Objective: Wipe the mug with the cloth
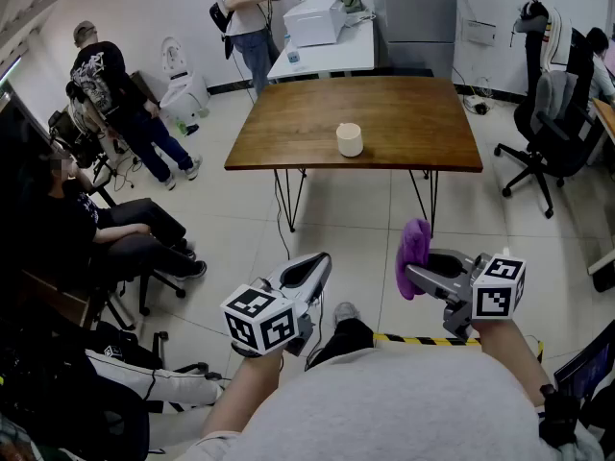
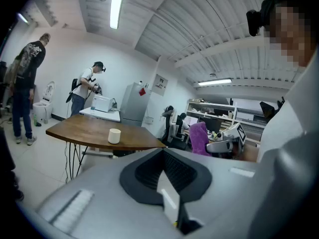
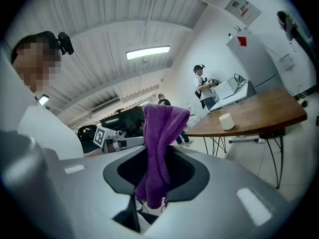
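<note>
Brown wood table [image 1: 384,113] is standing out in front. Well apart from the table, the left gripper [image 1: 315,265] is squeezing shut on nothing. Beside it, the right gripper [image 1: 411,277] is pinching the purple cloth [image 1: 415,243]. The white mug [image 1: 350,139] is sitting on the table.

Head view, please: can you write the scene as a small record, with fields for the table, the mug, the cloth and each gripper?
table: wooden, brown
mug: white, upright on the table, touched by no gripper
cloth: purple, clamped in the right gripper
right gripper: shut on the cloth, short of the table
left gripper: shut, empty, short of the table
</note>
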`<action>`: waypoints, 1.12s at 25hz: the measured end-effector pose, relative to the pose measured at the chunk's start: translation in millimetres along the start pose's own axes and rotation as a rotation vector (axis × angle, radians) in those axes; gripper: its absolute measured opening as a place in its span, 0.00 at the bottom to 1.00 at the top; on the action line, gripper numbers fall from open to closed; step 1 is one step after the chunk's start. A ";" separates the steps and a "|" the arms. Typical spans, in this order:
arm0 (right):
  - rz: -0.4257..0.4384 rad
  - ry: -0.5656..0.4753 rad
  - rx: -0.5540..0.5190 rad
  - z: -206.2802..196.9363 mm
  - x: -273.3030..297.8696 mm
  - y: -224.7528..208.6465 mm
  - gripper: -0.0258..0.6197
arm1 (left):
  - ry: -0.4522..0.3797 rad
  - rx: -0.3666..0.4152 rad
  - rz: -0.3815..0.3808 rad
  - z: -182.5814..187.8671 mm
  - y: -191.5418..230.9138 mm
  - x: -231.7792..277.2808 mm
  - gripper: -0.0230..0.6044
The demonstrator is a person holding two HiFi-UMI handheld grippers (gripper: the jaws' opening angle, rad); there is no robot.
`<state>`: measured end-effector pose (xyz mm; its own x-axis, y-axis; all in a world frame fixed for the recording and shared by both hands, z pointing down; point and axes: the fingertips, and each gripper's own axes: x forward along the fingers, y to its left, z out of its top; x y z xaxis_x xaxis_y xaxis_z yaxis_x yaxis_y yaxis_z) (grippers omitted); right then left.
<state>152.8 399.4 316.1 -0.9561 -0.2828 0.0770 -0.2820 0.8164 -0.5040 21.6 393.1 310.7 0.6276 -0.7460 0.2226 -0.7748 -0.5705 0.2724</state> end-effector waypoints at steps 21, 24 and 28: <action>-0.146 0.027 0.148 103.8 204.7 -241.9 0.21 | 0.081 -0.032 -0.193 77.0 282.6 181.7 0.04; -0.181 0.017 0.162 131.9 235.3 -277.8 0.21 | 0.098 -0.028 -0.226 97.9 326.8 212.4 0.04; -0.220 0.008 0.167 159.4 261.1 -308.9 0.21 | 0.106 0.023 -0.290 120.2 359.9 248.0 0.04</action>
<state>3.0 -7.0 354.8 -0.8739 -0.4397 0.2074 -0.4670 0.6410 -0.6091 -110.7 -38.5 351.4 0.8266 -0.5112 0.2356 -0.5626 -0.7633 0.3176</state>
